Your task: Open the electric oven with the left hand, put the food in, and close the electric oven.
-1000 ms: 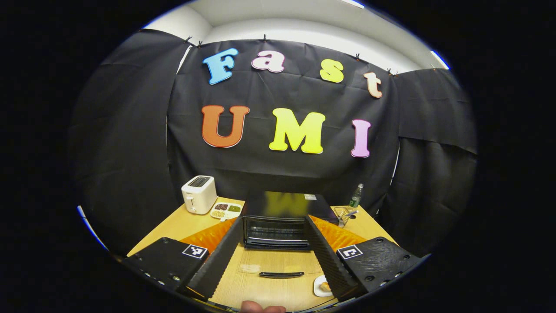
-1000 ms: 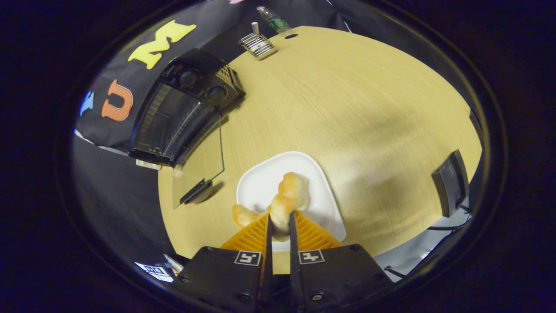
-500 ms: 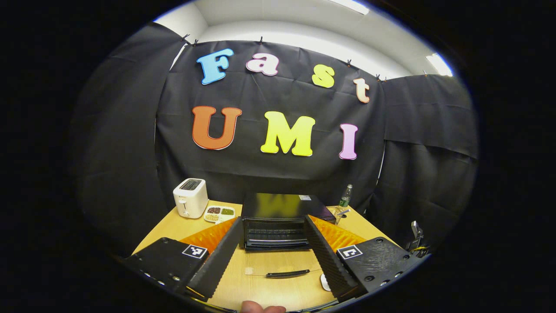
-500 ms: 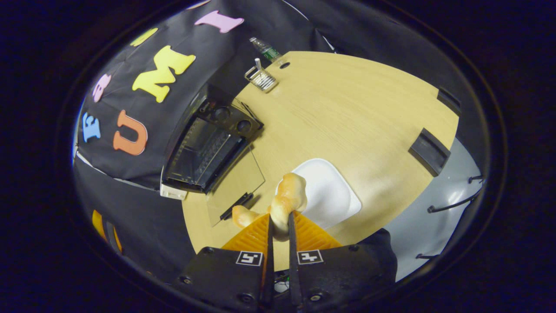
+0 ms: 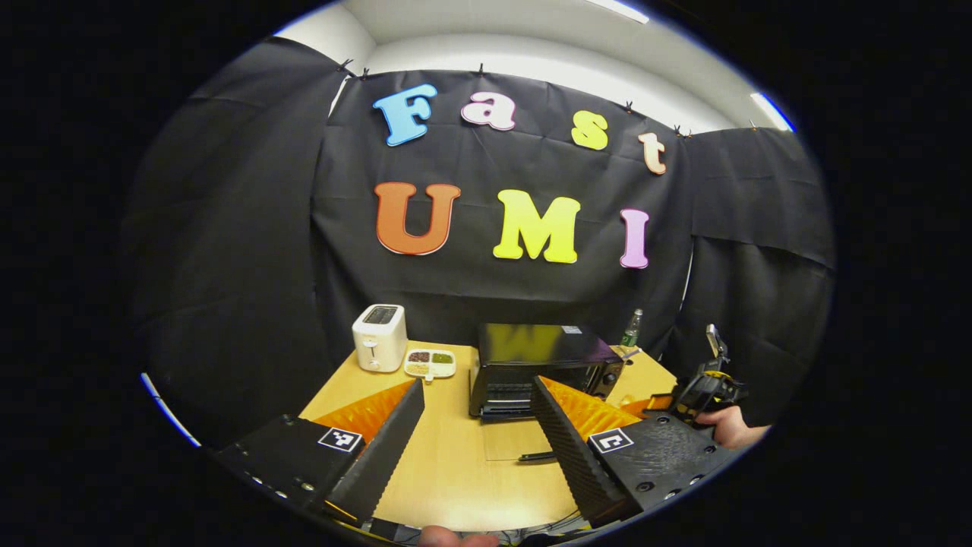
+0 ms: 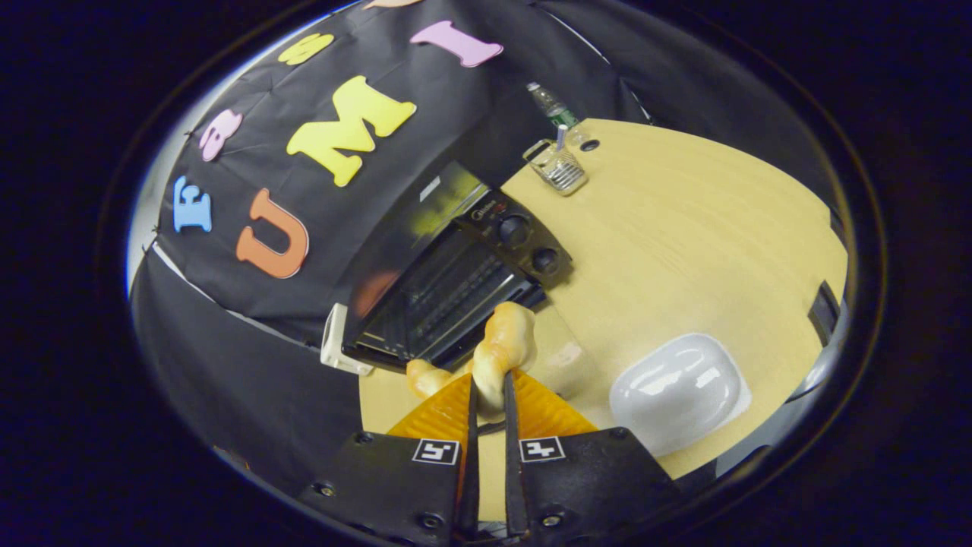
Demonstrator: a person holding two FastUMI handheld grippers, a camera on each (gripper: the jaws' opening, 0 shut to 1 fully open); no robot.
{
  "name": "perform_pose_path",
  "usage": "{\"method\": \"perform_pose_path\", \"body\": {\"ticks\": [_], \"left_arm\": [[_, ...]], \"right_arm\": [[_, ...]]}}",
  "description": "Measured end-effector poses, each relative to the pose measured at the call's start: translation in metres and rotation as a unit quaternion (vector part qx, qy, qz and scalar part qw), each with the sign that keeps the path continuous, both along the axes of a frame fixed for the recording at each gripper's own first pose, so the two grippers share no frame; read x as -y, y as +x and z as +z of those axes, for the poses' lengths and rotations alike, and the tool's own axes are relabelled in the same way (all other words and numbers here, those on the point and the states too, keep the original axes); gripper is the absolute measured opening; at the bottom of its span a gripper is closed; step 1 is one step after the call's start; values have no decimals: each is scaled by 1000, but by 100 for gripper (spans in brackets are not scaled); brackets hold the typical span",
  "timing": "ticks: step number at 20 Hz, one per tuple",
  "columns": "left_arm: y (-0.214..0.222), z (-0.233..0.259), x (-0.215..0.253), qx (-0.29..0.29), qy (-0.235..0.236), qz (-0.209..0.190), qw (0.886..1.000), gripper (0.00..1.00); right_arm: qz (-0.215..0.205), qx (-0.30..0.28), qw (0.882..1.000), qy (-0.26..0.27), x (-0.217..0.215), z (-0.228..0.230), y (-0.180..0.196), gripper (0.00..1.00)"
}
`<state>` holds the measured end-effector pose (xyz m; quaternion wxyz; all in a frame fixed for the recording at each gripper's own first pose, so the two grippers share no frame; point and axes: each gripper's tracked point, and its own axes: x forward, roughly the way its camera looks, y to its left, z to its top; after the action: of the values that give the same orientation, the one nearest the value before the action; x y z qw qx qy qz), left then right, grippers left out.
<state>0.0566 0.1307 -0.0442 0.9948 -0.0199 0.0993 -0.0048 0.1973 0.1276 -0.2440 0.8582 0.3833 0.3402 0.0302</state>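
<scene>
The black electric oven (image 5: 531, 363) stands at the back of the wooden table (image 5: 456, 475), its glass door (image 5: 524, 441) folded down flat with the dark handle (image 5: 536, 456) toward me. My left gripper (image 5: 474, 448) is open and holds nothing, well back from the oven. In the right gripper view, my right gripper (image 6: 487, 395) is shut on a twisted golden bread roll (image 6: 503, 346), held in the air just in front of the oven (image 6: 456, 292) and its open cavity. The right gripper (image 5: 702, 389) and the hand (image 5: 730, 430) holding it also show at the right of the left gripper view.
A white plate (image 6: 676, 391) sits bare on the table (image 6: 683, 243) to the right of the roll. A wire rack (image 6: 559, 167) and a bottle (image 6: 553, 106) stand behind the oven. A white toaster (image 5: 380, 347) and a snack tray (image 5: 430, 363) sit left of the oven.
The right gripper lifted the roll off the plate and carried it toward the open oven. The left gripper drew back and shifted left, so the oven now sits right of centre.
</scene>
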Motion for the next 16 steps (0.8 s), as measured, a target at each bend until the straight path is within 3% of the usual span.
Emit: {"method": "perform_pose_path", "body": {"ticks": [10, 16], "left_arm": [[-28, -11, -49, -51, -15, 80, 995, 93], [-32, -15, -46, -65, -7, 103, 993, 93]], "right_arm": [[-19, 33, 999, 4, -45, -34, 136, 17], [-41, 33, 998, 17, -48, -62, 174, 15]]}}
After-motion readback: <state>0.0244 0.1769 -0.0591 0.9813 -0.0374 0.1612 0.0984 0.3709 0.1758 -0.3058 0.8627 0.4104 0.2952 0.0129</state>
